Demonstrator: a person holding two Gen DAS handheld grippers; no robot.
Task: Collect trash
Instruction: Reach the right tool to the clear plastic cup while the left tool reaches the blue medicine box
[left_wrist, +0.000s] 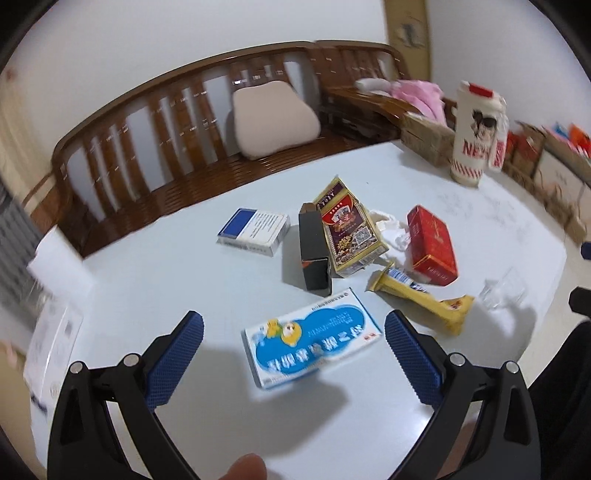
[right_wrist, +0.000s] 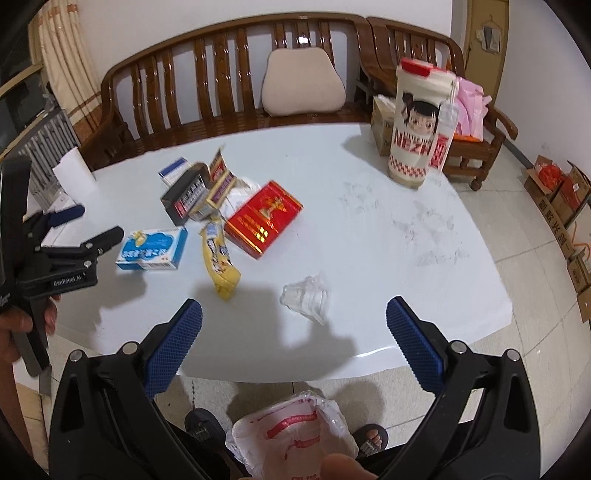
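Trash lies scattered on the pale table (right_wrist: 369, 229), and the piece your left gripper (left_wrist: 293, 338) faces is the blue-and-white medicine box (left_wrist: 310, 338). It lies flat just ahead of the spread blue pads, between their tips, its long axis running crosswise from pad to pad and slightly skewed. The left jaws stand wide open and hold nothing. That arm looks the nearer for this box; turning it to close across the shorter side would probably suit.

Your right gripper (right_wrist: 293, 328) is also wide open and empty, hovering over the table's near edge. The crumpled clear plastic cup (right_wrist: 306, 297) lies just ahead of it, slightly right of centre.

The bin bag (right_wrist: 291, 430) sits open on the floor below the table edge, under your right gripper. I cannot tell what it holds.

Farther back, untouched, lie the yellow wrapper (right_wrist: 221, 264), red box (right_wrist: 264, 218) and black box (left_wrist: 314, 249).
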